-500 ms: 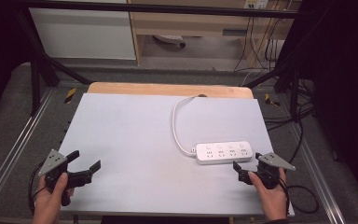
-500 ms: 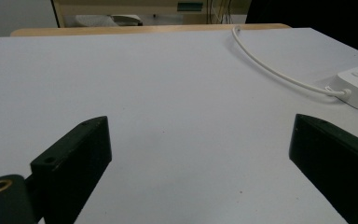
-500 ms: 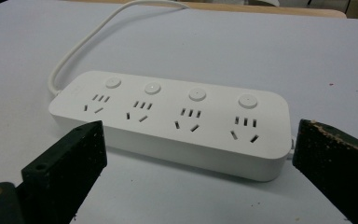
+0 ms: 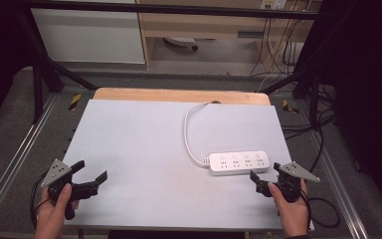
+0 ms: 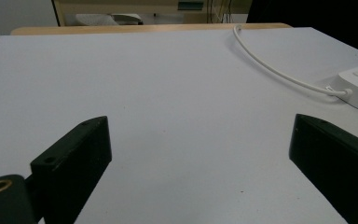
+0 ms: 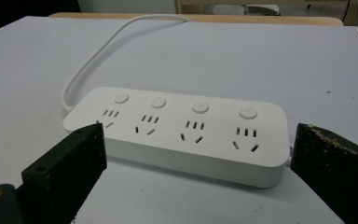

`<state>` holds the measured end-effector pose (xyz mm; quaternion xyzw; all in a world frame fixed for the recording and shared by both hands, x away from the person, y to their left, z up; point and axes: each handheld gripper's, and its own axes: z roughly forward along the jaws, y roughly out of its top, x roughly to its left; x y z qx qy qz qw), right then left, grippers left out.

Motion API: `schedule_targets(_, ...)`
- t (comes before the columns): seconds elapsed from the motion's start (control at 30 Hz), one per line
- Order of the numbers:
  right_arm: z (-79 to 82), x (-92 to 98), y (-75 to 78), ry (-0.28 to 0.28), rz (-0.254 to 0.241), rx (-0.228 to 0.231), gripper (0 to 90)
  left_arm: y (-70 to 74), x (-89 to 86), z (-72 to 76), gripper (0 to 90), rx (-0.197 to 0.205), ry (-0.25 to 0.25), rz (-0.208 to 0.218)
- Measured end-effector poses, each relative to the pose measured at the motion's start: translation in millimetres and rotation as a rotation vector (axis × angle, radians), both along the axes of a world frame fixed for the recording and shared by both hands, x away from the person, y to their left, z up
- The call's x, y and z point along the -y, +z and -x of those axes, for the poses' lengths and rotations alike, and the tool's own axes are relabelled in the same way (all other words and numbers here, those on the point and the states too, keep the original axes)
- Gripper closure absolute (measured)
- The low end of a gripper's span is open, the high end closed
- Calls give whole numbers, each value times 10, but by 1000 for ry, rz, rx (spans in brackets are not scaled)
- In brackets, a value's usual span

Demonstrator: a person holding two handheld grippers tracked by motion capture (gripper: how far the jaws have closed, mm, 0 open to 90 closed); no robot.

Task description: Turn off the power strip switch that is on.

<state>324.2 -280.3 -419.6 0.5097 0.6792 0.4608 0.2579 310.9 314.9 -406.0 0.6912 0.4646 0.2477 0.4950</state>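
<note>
Pale grey rectangular surface [image 4: 144, 149], wooden strip along far edge. White four-socket plastic power strip [image 4: 238, 163] lying flat toward near right, round buttons up; white cable [image 4: 188, 134] looping off toward far edge. Left tongs [image 4: 90, 175] at near-left corner, jaws wide apart, empty. Right tongs [image 4: 264, 172] just beside strip's near edge, jaws spread, gripping nothing.

A white power strip [image 4: 238, 163] with a white cord [image 4: 189, 130] lay on the pale grey table [image 4: 144, 149] (its far edge bare light wood), and both grippers' jaws were black.
</note>
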Motion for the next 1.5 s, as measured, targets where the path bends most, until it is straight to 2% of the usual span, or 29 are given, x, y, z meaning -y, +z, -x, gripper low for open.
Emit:
schedule_targets(0.13, 16, -18, 47, -11, 10, -2, 48, -7, -2, -5, 56, -3, -1, 1)
schedule_targets(0.3, 43, -62, 110, -24, 11, 34, 24, -5, -3, -2, 56, 0, 1, -1)
schedule_targets(0.37, 35, -88, 147, -56, 31, 44, 20, -12, -10, -5, 56, -3, 3, 4)
schedule_targets(0.43, 0, -118, 167, -117, 57, 35, 30, -19, -20, -13, 55, -9, 0, 4)
schedule_targets(0.47, -19, -125, 180, -118, 58, 28, 31, -24, -19, -17, 56, -10, 4, 4)
schedule_targets(0.63, -120, -120, 268, -84, 80, 45, 63, -30, -13, -14, 56, -12, 3, -9)
schedule_targets(0.77, -233, -109, 349, -75, 63, 52, 89, -38, -10, -20, 56, -15, 1, -11)
schedule_targets(0.9, -312, -121, 394, -77, 72, 70, 103, -45, -8, -25, 55, -18, 2, -15)
schedule_targets(0.93, -348, -130, 424, -67, 77, 91, 125, -44, -4, -23, 56, -19, 2, -16)
schedule_targets(1.0, -367, -138, 438, -64, 77, 98, 155, -42, -4, -22, 56, -17, 2, -16)
schedule_targets(1.03, -402, -158, 468, -54, 81, 107, 229, -41, -5, -22, 56, -17, 2, -17)
schedule_targets(1.23, -505, -248, 512, -19, 60, 125, 480, -45, -3, -22, 55, -20, 6, -19)
schedule_targets(1.33, -552, -290, 505, -12, 38, 130, 536, -48, -2, -25, 55, -22, 6, -20)
schedule_targets(1.5, -620, -344, 481, -3, 49, 130, 619, -50, 3, -26, 56, -22, 5, -21)
